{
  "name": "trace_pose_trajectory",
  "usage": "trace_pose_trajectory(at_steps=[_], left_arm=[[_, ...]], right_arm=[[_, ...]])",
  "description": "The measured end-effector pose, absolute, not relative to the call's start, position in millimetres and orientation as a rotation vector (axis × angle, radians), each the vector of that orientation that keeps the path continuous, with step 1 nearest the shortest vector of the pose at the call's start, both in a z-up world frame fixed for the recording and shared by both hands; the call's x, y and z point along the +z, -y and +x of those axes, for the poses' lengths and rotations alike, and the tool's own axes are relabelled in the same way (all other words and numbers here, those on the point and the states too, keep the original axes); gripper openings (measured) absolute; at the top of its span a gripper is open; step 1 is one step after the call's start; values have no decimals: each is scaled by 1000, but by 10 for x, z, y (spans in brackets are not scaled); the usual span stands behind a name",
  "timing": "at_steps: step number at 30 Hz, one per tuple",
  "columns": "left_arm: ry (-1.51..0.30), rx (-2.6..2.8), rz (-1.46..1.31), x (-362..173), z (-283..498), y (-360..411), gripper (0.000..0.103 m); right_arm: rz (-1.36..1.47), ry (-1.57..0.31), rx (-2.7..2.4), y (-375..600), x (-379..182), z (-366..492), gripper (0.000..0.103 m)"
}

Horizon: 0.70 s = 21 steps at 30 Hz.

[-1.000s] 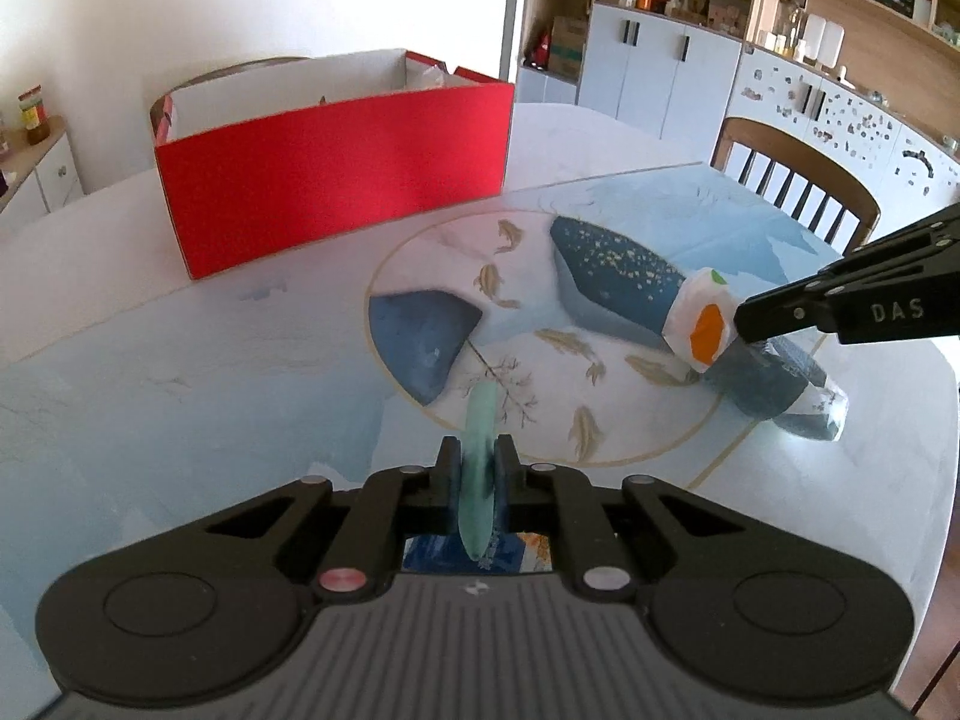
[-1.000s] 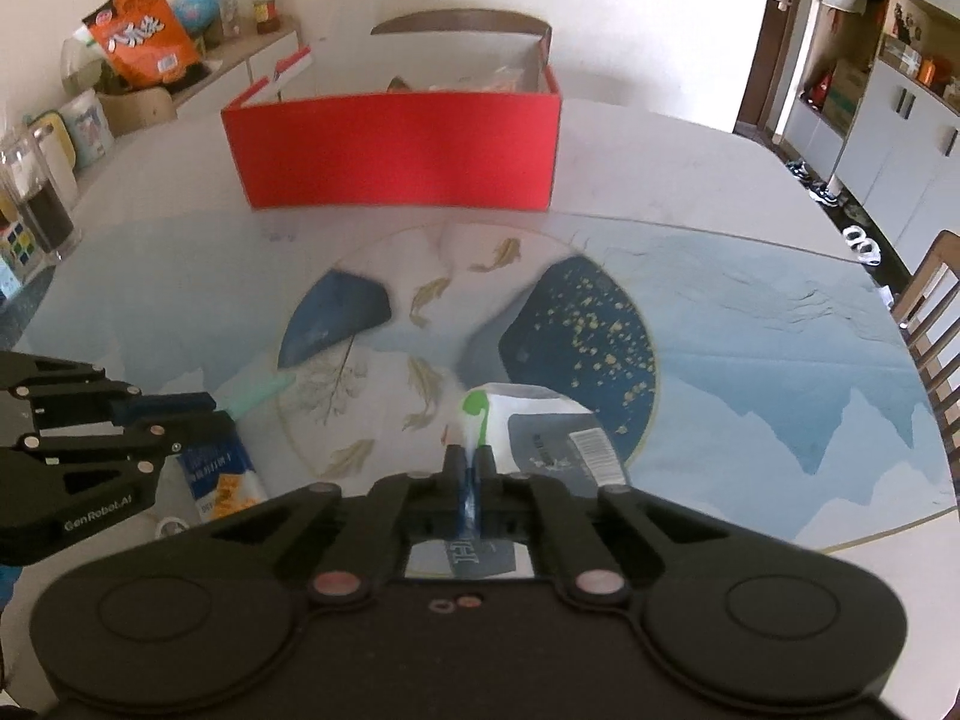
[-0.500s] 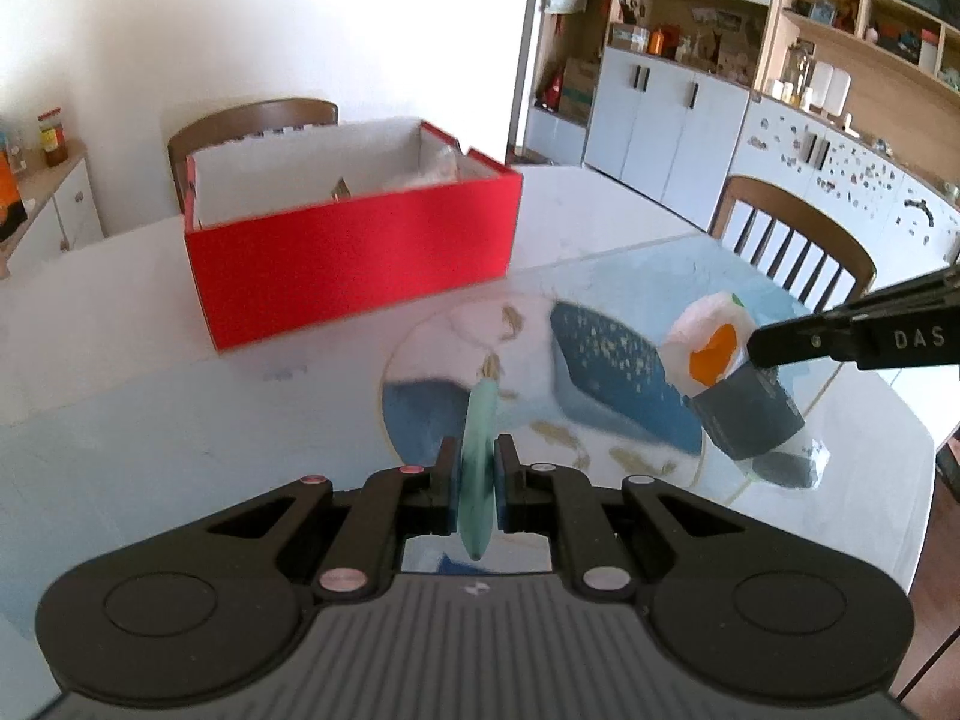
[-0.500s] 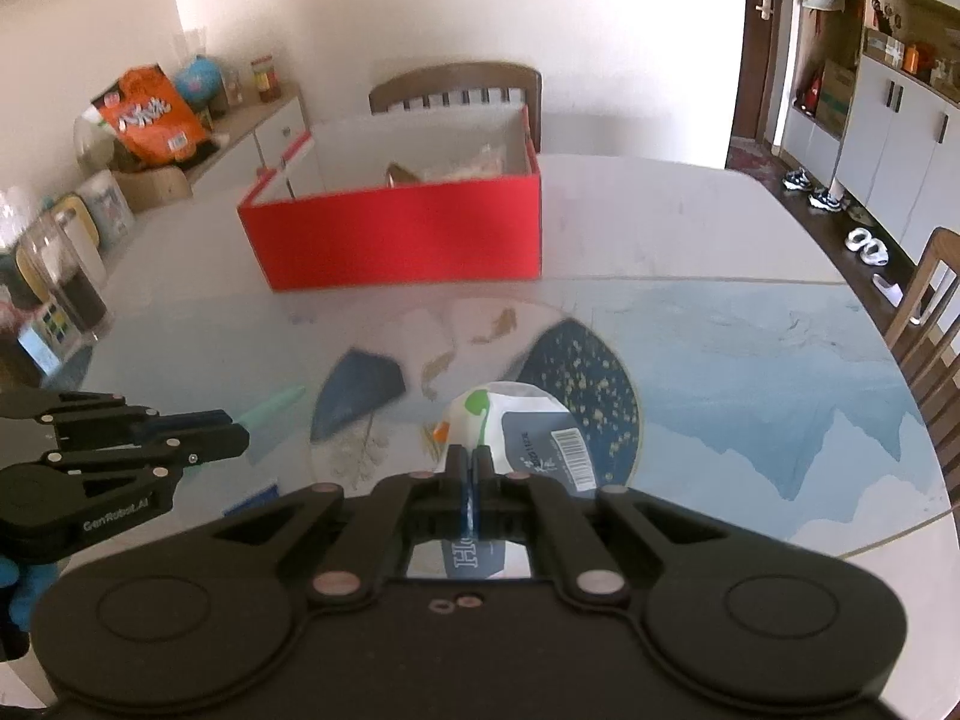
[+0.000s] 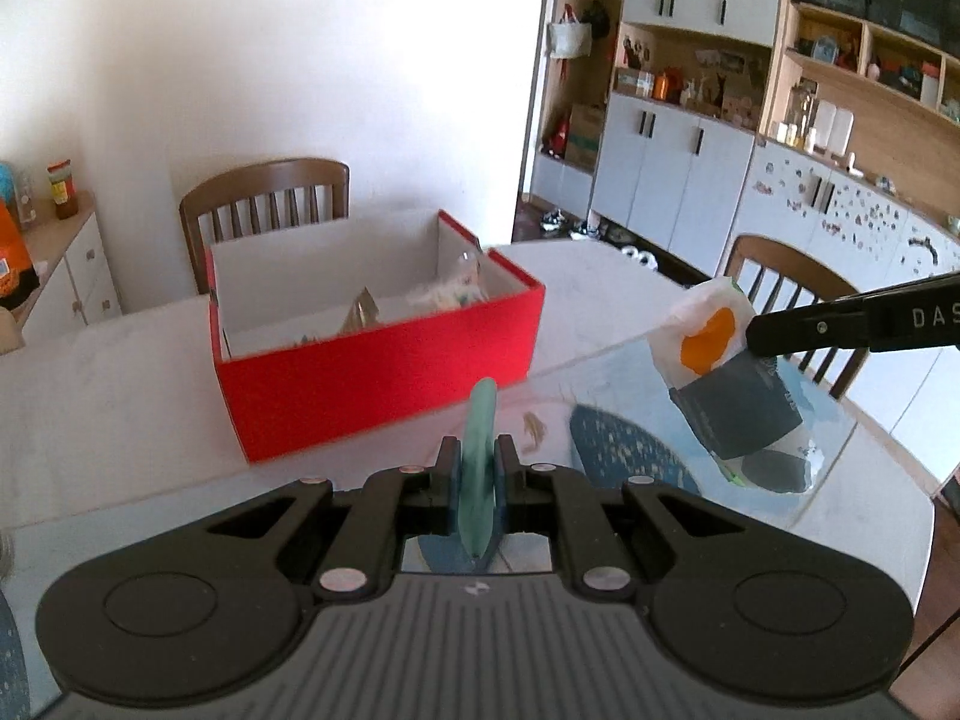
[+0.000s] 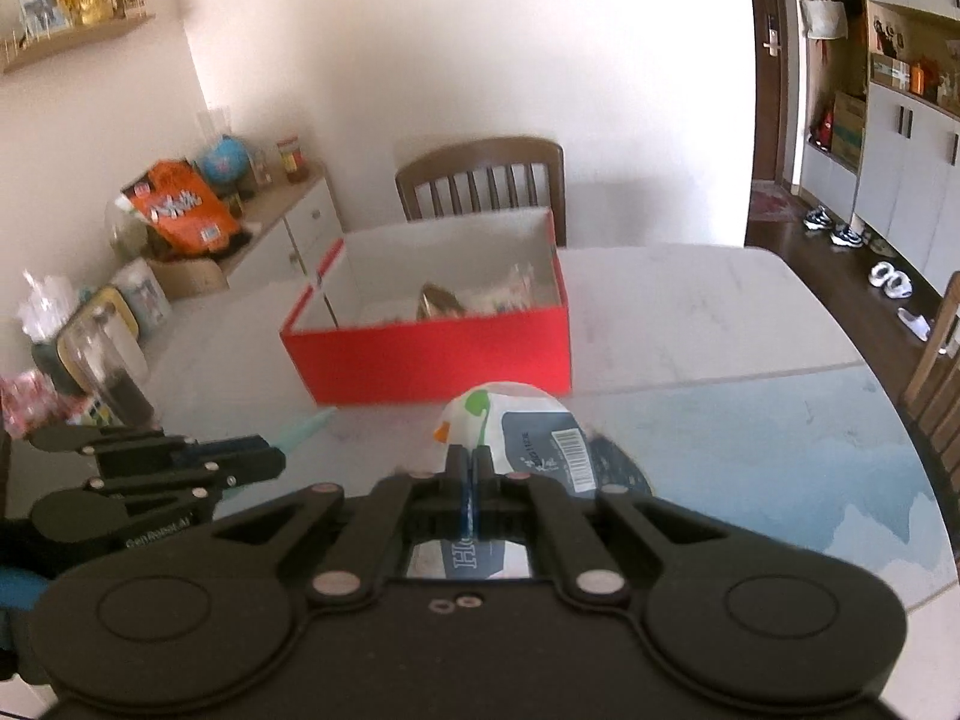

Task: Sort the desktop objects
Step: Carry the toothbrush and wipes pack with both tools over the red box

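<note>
A red box [image 5: 384, 381] with white inner walls stands open on the table, with a few items inside; it also shows in the right wrist view [image 6: 432, 354]. My left gripper [image 5: 477, 468] is shut on a slim mint-green object [image 5: 480, 450] held above the table in front of the box. My right gripper [image 6: 470, 468] is shut on a white and dark-blue snack packet [image 6: 528, 438], lifted off the table. The packet [image 5: 726, 372] hangs to the right in the left wrist view, and the left gripper [image 6: 264, 456] shows at left in the right wrist view.
A glass-topped table [image 6: 750, 438] with a blue painted mat. Wooden chairs stand behind the box [image 5: 264, 198] and at the right [image 5: 792, 282]. A sideboard with snack bags and jars [image 6: 180, 210] is at the left. Jars and packets stand at the table's left edge [image 6: 102, 360].
Both grippers have risen from the table and moved toward the red box, each carrying its object. The box interior has come into view.
</note>
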<state>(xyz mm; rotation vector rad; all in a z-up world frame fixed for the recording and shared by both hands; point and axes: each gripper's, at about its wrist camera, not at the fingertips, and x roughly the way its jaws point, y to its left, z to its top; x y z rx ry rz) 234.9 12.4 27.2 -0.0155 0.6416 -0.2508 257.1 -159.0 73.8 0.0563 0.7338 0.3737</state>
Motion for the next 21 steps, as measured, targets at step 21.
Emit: trace_pose_trajectory(at_steps=[21], left_arm=[[-525,-150,-30,831,3247,-489,10]], right_arm=[[79,-609,477,1188,1215,3429,0]])
